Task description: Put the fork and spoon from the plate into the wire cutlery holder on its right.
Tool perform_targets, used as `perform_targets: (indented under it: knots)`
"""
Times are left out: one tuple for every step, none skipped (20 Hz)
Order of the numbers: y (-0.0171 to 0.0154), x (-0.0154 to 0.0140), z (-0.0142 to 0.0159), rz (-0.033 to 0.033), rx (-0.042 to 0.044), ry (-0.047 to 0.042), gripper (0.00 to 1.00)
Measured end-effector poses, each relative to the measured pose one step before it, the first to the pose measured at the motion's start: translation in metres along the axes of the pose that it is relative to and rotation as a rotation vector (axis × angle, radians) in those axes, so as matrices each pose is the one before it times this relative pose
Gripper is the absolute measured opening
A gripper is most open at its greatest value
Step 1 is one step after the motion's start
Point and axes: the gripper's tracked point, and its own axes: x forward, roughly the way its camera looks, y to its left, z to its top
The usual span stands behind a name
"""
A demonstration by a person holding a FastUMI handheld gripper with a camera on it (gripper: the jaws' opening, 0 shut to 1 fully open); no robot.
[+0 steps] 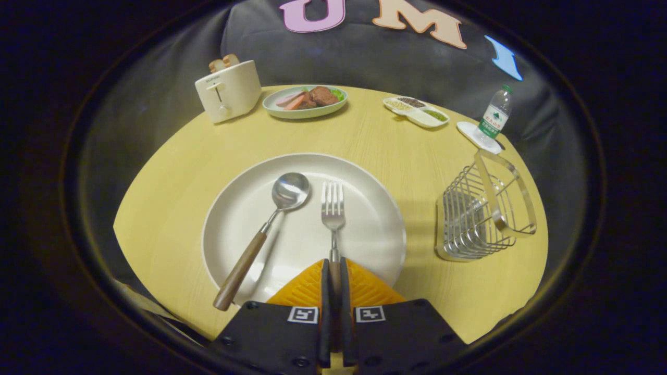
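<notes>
Gripper clenched on fork handle, tines ahead over plate. Spoon left of fingers, on plate. Wire cutlery holder off right, ahead. Risk: thin handle pivoting or slipping during lift; tines snagging holder wires or handle.

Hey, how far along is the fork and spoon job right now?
Nothing is in the wire cutlery holder yet; it stands empty to the right of the plate. In hand: the tongs are shut on the fork by its handle, with its tines over the plate. Left: carry the fork to the holder, then fetch the spoon, which lies untouched on the plate.
</notes>
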Motion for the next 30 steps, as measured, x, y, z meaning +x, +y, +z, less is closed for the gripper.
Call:
perform_targets:
  knots:
    - [-0.00073, -0.00048, -0.00199, -0.00119, 0.00181, 0.01222, 0.10]
    - [0.00227, -0.00161, 0.00007, 0.01406, 0.00622, 0.00810, 0.08]
    - [0.00108, -0.00079, 0.00054, 0.00638, 0.00182, 0.00734, 0.06]
    - [0.00014, -0.00189, 0.00102, 0.00373, -0.00430, 0.00861, 0.04]
    - [-0.00079, -0.00199, 0.00321, 0.00198, -0.00184, -0.00367, 0.05]
    - [0.00028, -0.00183, 0.00449, 0.00714, -0.00033, -0.00483, 0.05]
    - [-0.00061, -0.00292, 0.00371, 0.00257, -0.00138, -0.00299, 0.05]
    - [-0.00084, -0.00270, 0.00477, 0.00335, -0.00357, -0.00154, 0.05]
    - [-0.00132, -0.00253, 0.00341, 0.00339, -0.00451, -0.00022, 0.04]
    - [-0.00160, -0.00353, 0.00493, 0.00200, -0.00421, -0.00055, 0.04]
    - [-0.00130, -0.00274, 0.00312, 0.00364, -0.00255, 0.00104, 0.04]
    - [-0.00171, -0.00329, 0.00368, 0.00348, -0.00111, 0.00058, 0.04]
    - [-0.00199, -0.00346, 0.00224, 0.00395, 0.00074, 0.00370, 0.05]
    - [-0.00233, -0.00390, 0.00304, 0.00290, 0.00207, 0.00263, 0.04]
    - [-0.00281, -0.00412, 0.00289, 0.00162, 0.00221, -0.00084, 0.04]
    - [-0.00259, -0.00377, 0.00354, 0.00084, 0.00106, -0.00099, 0.04]
    - [-0.00408, -0.00340, 0.00208, -0.00086, -0.00071, -0.00055, 0.04]
    - [-0.00404, -0.00339, 0.00322, -0.00261, -0.00040, -0.00244, 0.05]
    - [-0.00362, -0.00363, 0.00247, 0.00007, -0.00008, -0.00070, 0.04]
    - [-0.00358, -0.00427, 0.00292, 0.00092, 0.00265, 0.00067, 0.04]
    - [-0.00444, -0.00302, 0.00230, 0.00026, 0.00354, -0.00104, 0.04]
    - [-0.00494, -0.00376, 0.00247, -0.00080, 0.00389, 0.00178, 0.04]
    - [-0.00459, -0.00370, 0.00161, -0.00068, 0.00303, 0.00317, 0.04]
    - [-0.00522, -0.00330, 0.00253, -0.00243, 0.00314, 0.00140, 0.05]
    - [-0.00630, -0.00359, 0.00175, -0.00217, 0.00472, 0.00168, 0.05]
    - [-0.00689, -0.00381, 0.00220, -0.00668, 0.00260, 0.00321, 0.04]
    - [-0.00879, -0.00243, 0.00025, -0.01074, -0.00011, 0.00555, 0.04]
    - [-0.00941, -0.00376, -0.00038, -0.01362, 0.00086, 0.00751, 0.04]
    - [-0.00703, -0.00251, 0.00037, -0.00762, 0.00078, 0.00639, 0.04]
    - [-0.00773, -0.00283, 0.00014, -0.00862, 0.00146, 0.00610, 0.04]
